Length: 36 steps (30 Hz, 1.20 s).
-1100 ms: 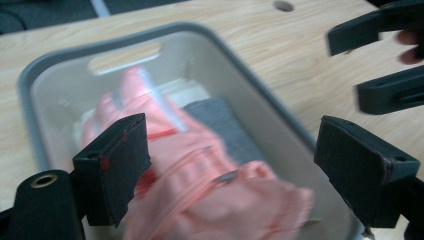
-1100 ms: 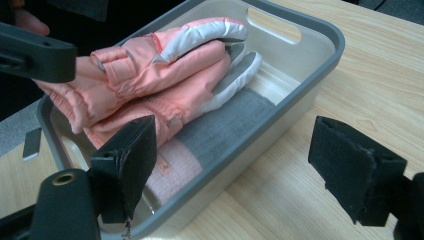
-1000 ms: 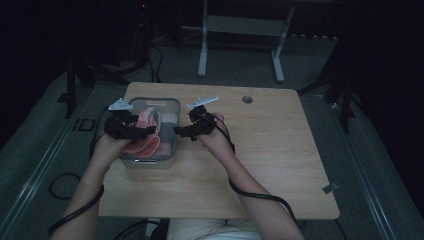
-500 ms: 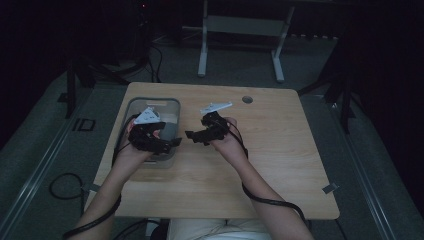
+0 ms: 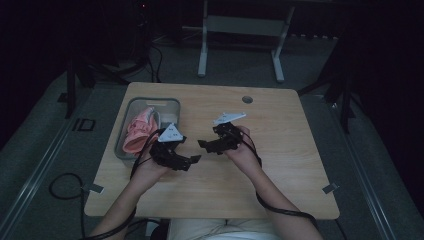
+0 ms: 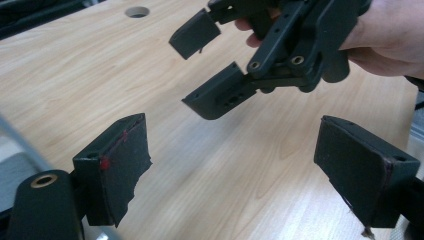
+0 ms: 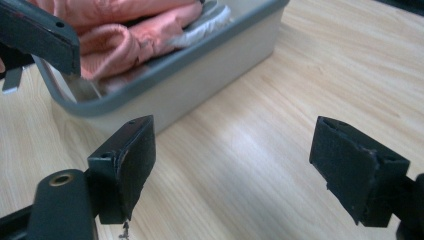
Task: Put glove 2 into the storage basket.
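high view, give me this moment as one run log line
left gripper: open, empty | right gripper: open, empty | pink cloth: in grey bin | both over bare table, jaws facing each other

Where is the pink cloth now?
In the high view the pink cloth lies in the grey bin at the table's left, just beyond the left gripper.

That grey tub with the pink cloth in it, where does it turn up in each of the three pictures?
High view: the grey tub sits at the table's left side, pink cloth inside, left of both grippers.
Left gripper view: I can't make the tub out with certainty.
Right gripper view: the tub is at upper left, cloth piled inside.
Shared landmark: the light wooden table top.
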### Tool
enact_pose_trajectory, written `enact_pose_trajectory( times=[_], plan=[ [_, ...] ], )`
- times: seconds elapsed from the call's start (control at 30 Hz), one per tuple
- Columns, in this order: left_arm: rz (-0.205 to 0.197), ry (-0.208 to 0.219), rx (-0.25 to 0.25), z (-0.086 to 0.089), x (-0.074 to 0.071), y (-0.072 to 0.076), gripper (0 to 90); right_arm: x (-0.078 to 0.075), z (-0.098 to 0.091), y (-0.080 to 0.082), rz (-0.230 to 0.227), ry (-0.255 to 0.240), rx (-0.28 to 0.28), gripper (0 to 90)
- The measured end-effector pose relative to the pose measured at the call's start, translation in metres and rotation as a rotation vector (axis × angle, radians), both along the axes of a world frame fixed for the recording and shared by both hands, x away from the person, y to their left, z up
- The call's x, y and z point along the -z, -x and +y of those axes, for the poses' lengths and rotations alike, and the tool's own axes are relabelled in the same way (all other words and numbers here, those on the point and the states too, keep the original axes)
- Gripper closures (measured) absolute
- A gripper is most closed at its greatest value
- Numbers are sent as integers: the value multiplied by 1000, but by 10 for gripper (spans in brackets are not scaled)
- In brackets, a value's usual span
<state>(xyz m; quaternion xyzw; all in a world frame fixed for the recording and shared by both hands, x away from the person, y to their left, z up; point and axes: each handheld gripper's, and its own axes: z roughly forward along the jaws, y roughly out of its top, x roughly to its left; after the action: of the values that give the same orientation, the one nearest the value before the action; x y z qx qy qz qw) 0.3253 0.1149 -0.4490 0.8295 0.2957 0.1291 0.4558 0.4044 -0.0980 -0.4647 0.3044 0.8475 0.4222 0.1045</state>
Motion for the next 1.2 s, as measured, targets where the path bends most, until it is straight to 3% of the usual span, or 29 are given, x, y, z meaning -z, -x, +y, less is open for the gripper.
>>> enact_pose_trajectory(
  times=[0.4, 0.83, 1.2],
  plan=[
    [1, 3, 50, -21, 24, 16, 140, 24, -22, 15, -11, 12, -25, 174],
    [21, -36, 110, -43, 56, 25, 140, 60, -49, 30, 18, 41, -17, 162],
    [30, -66, 146, -60, 79, 29, 136, 76, -71, 39, 18, 62, 6, 156]
  ],
)
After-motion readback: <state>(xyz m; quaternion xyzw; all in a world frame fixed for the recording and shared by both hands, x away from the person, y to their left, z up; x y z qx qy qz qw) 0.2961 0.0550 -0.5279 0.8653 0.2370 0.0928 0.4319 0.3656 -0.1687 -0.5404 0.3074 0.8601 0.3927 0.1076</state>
